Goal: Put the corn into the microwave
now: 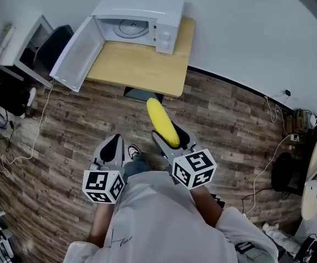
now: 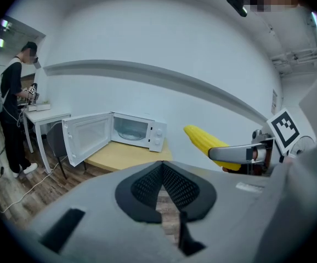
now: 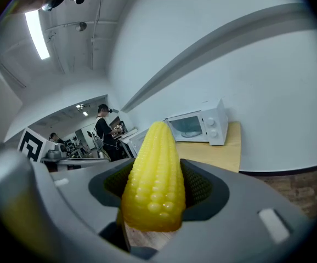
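The corn [image 1: 163, 122] is clamped in the right tool [image 1: 168, 137], a bit right of center in the head view, tip pointing up the frame toward the counter [image 1: 142, 67]. In the right gripper view the cob fills the middle, fat end toward the camera, with dark pads [image 3: 202, 188] pressed on both sides. So it's not in the microwave [image 1: 142, 18] yet. The left tool [image 1: 113, 149] is lower left of the corn, jaws pinched together on nothing. The microwave sits at the top of the frame on the wooden counter, its door [image 1: 76, 53] swung wide open to the left and the glass plate [image 1: 130, 27] showing inside. Both tools hang over the wood plank floor [image 1: 60, 130], short of the counter.
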